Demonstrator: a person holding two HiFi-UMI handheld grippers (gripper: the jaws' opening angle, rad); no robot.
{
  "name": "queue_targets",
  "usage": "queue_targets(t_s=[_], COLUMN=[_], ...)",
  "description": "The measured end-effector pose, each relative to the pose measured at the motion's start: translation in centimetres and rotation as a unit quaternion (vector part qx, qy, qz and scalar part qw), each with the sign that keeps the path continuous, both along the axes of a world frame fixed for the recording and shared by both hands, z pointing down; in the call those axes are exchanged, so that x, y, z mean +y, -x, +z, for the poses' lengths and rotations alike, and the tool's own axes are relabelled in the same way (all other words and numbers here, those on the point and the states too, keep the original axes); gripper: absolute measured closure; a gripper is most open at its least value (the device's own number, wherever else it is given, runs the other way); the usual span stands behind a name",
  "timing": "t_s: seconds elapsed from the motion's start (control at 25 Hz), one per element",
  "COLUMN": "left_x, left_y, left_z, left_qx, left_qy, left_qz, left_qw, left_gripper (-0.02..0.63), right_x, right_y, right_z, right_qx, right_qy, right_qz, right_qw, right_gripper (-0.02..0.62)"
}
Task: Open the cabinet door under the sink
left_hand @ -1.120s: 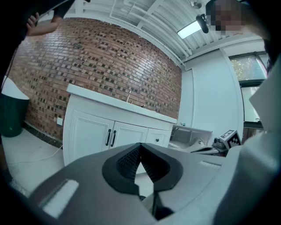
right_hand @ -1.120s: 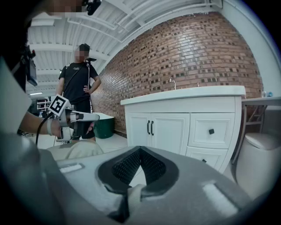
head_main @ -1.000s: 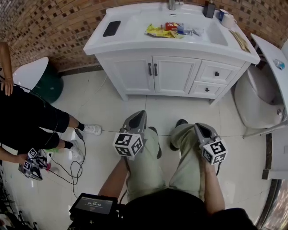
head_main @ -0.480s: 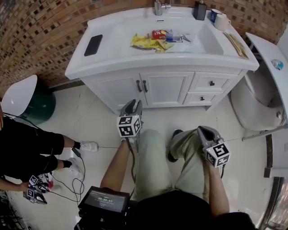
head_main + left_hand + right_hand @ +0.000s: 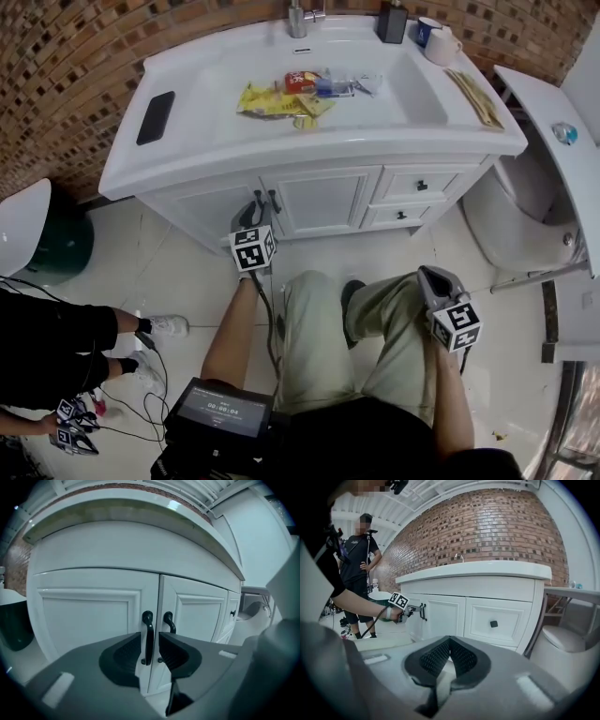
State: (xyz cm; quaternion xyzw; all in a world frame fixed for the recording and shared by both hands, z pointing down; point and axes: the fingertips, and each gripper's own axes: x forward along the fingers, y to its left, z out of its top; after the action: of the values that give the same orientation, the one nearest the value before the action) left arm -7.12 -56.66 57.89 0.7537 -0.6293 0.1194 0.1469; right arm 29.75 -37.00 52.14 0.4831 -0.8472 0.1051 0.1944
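Now, left gripper [image 5: 150, 645] jaws just spread apart, cabinet door handle [image 5: 148, 623] standing between them

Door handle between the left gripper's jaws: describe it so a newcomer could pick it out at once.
On the white vanity under the sink, two doors meet at a seam with two dark vertical handles side by side. It is the left handle of the pair, standing between the left gripper's jaws, which have just been opening; the right handle dips behind the right jaw.
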Motion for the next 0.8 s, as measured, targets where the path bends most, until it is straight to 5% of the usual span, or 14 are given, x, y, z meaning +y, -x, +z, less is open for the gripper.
queue_targets(t_s=[0.2, 0.52, 0.72, 0.8], left_x=[-1.1, 0.1, 2.7, 4.3], left_y=[-0.2, -0.3, 0.0, 0.0], left_z=[0.8, 0.7, 0.7, 0.7], left_qx=[-0.009, -0.007, -0.007, -0.007], left_qy=[0.001, -0.013, -0.013, -0.014], left_qz=[-0.017, 0.003, 0.012, 0.021], left_qw=[0.9998, 0.9999, 0.9998, 0.9997], left_gripper=[0.536, 0.541, 0.543, 0.545], right_x=[-1.1, -0.8, 0.3, 0.7], right_y=[-1.8, -2.5, -0.3, 1.1], right_z=[-0.1, -0.6, -2.0, -2.2], right_qx=[-0.003, -0.008, -0.102, -0.101], right_qy=[0.006, 0.006, 0.011, 0.009], right_qz=[0.021, 0.028, 0.017, 0.003], right_qw=[1.0, 1.0, 0.995, 0.995], right_gripper=[0.603, 0.603, 0.603, 0.603])
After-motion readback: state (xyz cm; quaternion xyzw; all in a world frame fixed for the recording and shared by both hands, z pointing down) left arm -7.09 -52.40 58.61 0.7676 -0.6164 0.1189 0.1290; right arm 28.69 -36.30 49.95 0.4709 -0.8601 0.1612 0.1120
